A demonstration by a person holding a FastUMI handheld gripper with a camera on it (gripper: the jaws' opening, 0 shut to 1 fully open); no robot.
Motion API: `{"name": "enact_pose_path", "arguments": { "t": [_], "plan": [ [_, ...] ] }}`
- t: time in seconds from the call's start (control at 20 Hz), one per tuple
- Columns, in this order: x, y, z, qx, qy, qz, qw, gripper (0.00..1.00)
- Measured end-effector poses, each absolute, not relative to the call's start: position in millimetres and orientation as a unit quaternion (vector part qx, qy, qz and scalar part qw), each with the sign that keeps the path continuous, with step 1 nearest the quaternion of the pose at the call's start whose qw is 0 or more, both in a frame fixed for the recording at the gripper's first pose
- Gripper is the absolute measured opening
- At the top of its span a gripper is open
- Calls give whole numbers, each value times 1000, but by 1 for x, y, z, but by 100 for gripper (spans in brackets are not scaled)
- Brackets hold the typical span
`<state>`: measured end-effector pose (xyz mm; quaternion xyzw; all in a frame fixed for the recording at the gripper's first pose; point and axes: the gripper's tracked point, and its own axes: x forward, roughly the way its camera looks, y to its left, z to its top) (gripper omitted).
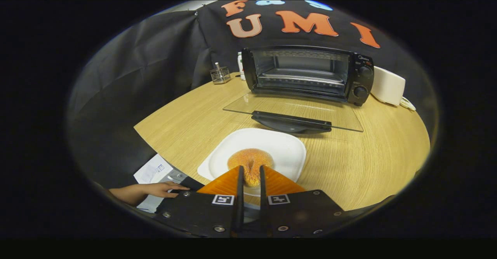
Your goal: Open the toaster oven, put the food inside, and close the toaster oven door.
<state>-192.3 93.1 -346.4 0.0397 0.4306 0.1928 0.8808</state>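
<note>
Gripping the food, the claw [251, 172] has its two fingers drawn narrow, one pressing on each side of an orange, rough-crusted round pastry [250, 162]. Whether it is a doughnut or a bun cannot be told. The pastry sits over the near part of a white, rounded-square plate [279, 144], and whether it rests on the plate or is lifted just clear of it cannot be told from this angle. The plate lies on a light wooden round table [372, 162].

Beside the claw's body on the left, a person's hand [157, 189] rests at the near table edge, fingers stretched toward the claw, touching a sheet of white paper [149, 171].

Just beyond the plate, the toaster oven's glass door [271, 105] lies folded down flat and open, its dark handle [291, 122] on the near edge, close to the plate's far rim. Behind it stands the black toaster oven [306, 74] itself, its cavity exposed with a wire rack [301, 78] inside and two knobs [362, 81] stacked on its right panel.

Left of the oven, near the far table edge, stands a small wire holder [220, 74]. Right of the oven, just beside it, sits a white boxy appliance [388, 86] with a white cord [407, 103] trailing off it.
</note>
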Motion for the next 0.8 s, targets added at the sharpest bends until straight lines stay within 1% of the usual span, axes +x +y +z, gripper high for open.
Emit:
{"name": "enact_pose_path", "arguments": {
  "t": [0.05, 0.15, 0.35, 0.55, 0.8],
  "plan": [
    [-190, 93, -343, 48, 426, 192, 883, 17],
    [-180, 93, -335, 79, 414, 184, 888, 14],
    [-161, 94, -314, 106, 385, 183, 898, 14],
    [-127, 93, -287, 115, 346, 177, 914, 13],
    [-74, 81, -266, 144, 307, 146, 929, 13]
  ]
}}
